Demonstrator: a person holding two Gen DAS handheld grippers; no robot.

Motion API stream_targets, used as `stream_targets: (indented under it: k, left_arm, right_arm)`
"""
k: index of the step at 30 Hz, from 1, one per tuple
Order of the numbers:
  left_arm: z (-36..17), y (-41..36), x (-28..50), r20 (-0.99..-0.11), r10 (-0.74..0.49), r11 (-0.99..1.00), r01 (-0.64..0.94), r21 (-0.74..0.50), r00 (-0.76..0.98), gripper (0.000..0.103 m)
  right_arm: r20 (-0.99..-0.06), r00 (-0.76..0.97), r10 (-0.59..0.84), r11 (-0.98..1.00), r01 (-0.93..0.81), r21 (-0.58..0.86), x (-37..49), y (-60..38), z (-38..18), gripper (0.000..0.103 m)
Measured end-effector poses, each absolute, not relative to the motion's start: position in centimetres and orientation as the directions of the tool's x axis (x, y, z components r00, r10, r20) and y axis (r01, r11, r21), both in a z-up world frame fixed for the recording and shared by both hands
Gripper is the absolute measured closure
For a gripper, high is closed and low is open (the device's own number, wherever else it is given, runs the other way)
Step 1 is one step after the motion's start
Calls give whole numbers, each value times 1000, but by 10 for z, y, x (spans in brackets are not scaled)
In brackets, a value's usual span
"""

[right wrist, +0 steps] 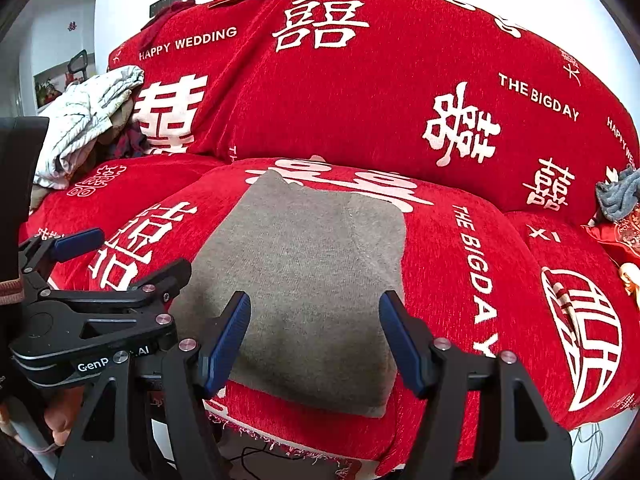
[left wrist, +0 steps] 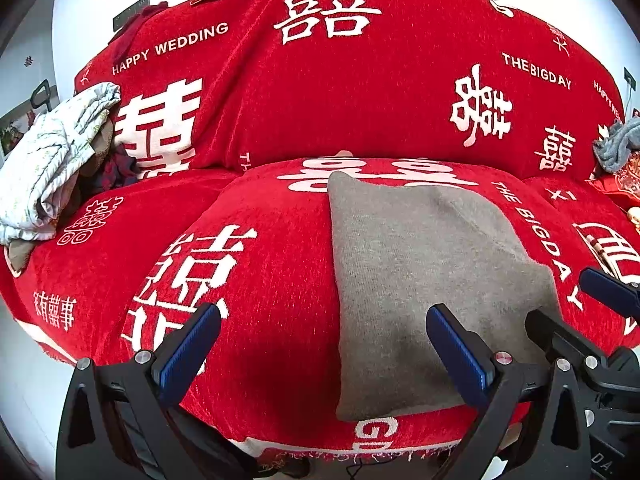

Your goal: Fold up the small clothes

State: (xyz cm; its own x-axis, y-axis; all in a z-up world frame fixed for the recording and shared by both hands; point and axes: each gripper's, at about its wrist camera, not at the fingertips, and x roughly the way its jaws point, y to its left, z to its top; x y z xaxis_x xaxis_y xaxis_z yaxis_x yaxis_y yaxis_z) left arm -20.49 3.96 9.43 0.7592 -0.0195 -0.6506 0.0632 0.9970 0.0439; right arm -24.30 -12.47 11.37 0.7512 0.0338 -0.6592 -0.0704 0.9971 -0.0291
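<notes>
Left tongs, right tongs wide apart, empty, above grey garment.

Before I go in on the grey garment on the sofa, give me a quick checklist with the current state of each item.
1. Left gripper open and empty: ok, nothing between its fingers.
2. Right gripper open and empty: ok, it hangs over the near part of the garment without pinching it.
3. Grey garment lies flat on the middle seat cushion: ok, with one fold line showing across it.
4. Nothing lying on the garment: ok.
5. Other clothes clear of the work area: ok, the white pile lies at the far left and the grey cloth at the far right.
6. Fold finished: cannot tell.
</notes>
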Motion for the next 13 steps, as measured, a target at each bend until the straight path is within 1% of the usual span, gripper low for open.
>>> stream_targets:
  k: [13]
  left_arm:
    - [91,41,-204,-663,-21,997,66,43,748,0]
  right_arm:
    - [-660,750,36,997,-73,-29,-242,-126,113,33]
